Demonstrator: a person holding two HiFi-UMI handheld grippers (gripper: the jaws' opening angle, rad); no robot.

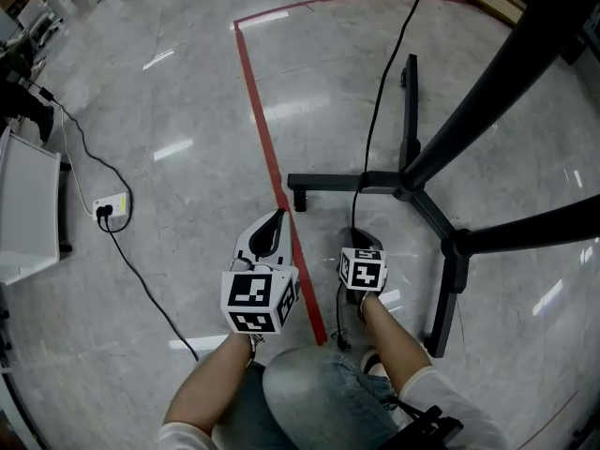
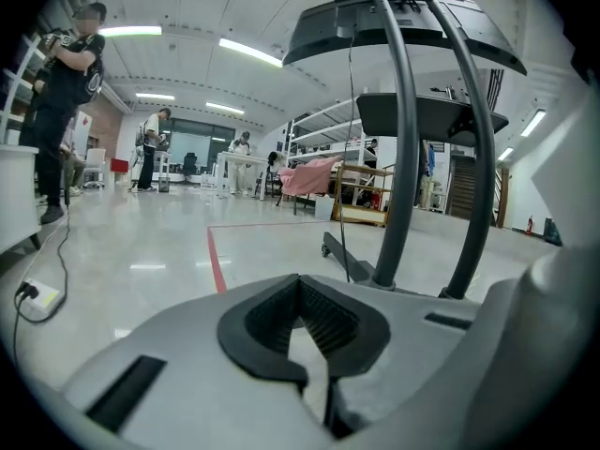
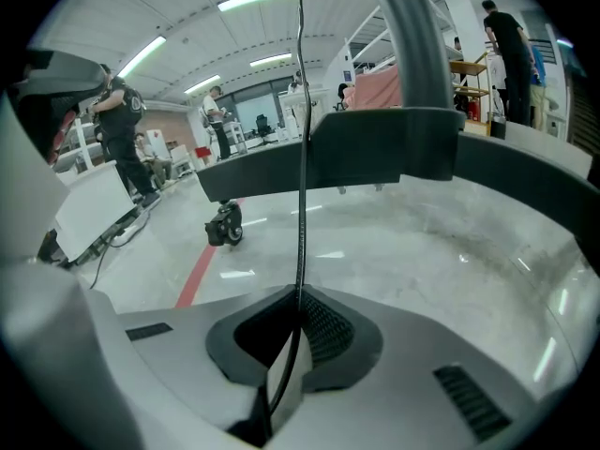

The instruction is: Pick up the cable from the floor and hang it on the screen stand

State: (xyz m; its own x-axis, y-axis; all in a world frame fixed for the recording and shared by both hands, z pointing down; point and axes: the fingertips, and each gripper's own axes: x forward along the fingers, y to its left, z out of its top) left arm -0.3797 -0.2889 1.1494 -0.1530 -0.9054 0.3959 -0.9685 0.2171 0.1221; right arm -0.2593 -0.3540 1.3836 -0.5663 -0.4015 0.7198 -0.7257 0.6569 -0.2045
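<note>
The black cable (image 1: 377,111) runs down from the top of the head view, past the screen stand's (image 1: 409,187) black floor legs, into my right gripper (image 1: 355,238). That gripper is shut on it low over the floor. In the right gripper view the cable (image 3: 301,157) rises straight up from between the closed jaws of my right gripper (image 3: 281,382), in front of a stand leg (image 3: 375,157) with a caster. A slack length (image 1: 338,317) trails back toward the person's foot. My left gripper (image 1: 274,219) hovers just left, over the red tape, shut and empty (image 2: 314,373). The stand's poles (image 2: 405,157) rise ahead of it.
A red tape line (image 1: 267,148) crosses the grey floor. At the left lie a white power strip (image 1: 112,206) with its own black lead and a white cabinet (image 1: 28,204). The stand's slanted black poles (image 1: 506,73) pass overhead at the right. People (image 2: 64,92) stand far off.
</note>
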